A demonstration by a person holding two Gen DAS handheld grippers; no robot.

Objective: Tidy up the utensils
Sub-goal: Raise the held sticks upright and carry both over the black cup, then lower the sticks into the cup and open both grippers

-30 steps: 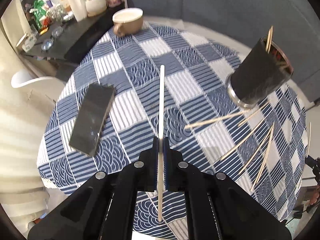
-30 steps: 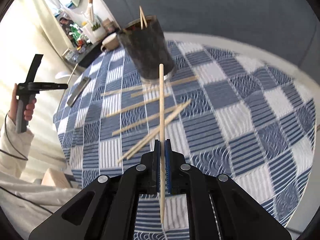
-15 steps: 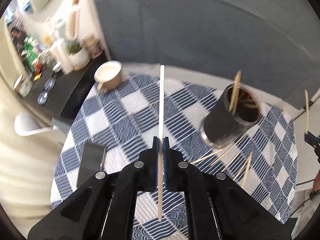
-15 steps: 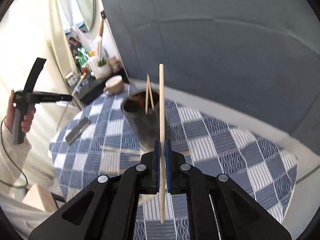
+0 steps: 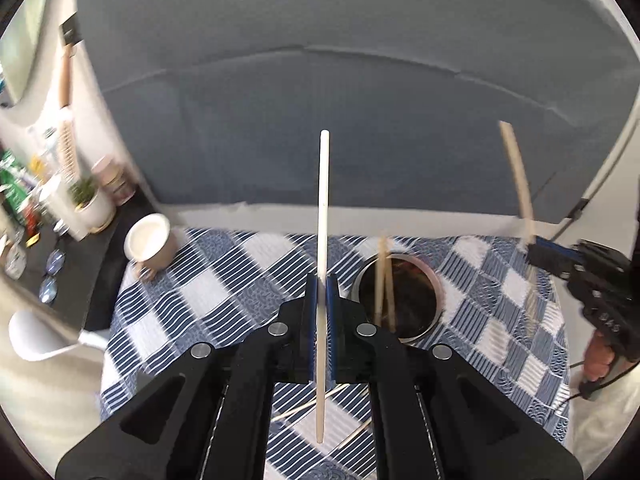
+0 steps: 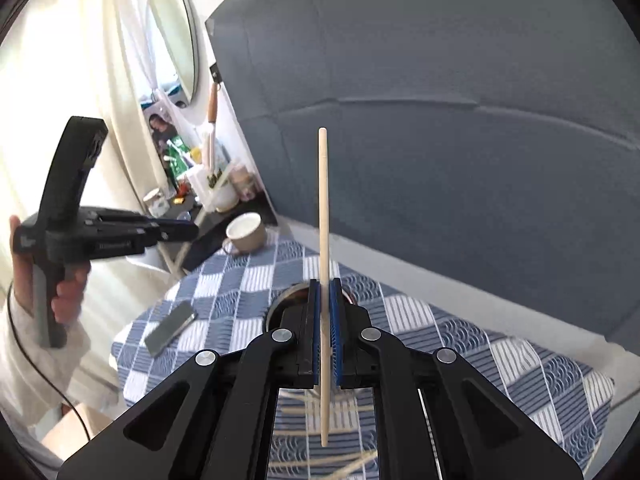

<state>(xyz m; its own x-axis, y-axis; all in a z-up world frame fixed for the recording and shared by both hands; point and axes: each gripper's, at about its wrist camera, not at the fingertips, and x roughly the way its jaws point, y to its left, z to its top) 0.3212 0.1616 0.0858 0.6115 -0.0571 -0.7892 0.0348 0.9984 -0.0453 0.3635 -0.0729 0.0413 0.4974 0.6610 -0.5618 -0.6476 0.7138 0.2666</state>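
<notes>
My left gripper (image 5: 321, 280) is shut on a pale chopstick (image 5: 323, 200) that stands upright between its pads, above the table. A dark metal holder cup (image 5: 400, 300) with two chopsticks in it stands just right of the gripper. My right gripper (image 6: 325, 284) is shut on another wooden chopstick (image 6: 323, 200), held upright right above the cup, whose rim (image 6: 288, 292) peeks out behind the fingers. The right gripper also shows in the left wrist view (image 5: 536, 252). Loose chopsticks (image 6: 320, 464) lie on the cloth below.
A round table with a blue and white checked cloth (image 5: 224, 280). A beige mug (image 5: 150, 240) at its far left edge. A dark flat phone-like slab (image 6: 170, 328) on the cloth. A side shelf with a plant pot (image 5: 88, 204) and bottles. A grey sofa (image 5: 320, 100) behind.
Both grippers have risen and tilted up, each keeping its chopstick. The right one has moved over the cup. The left one has moved closer to the cup's left side.
</notes>
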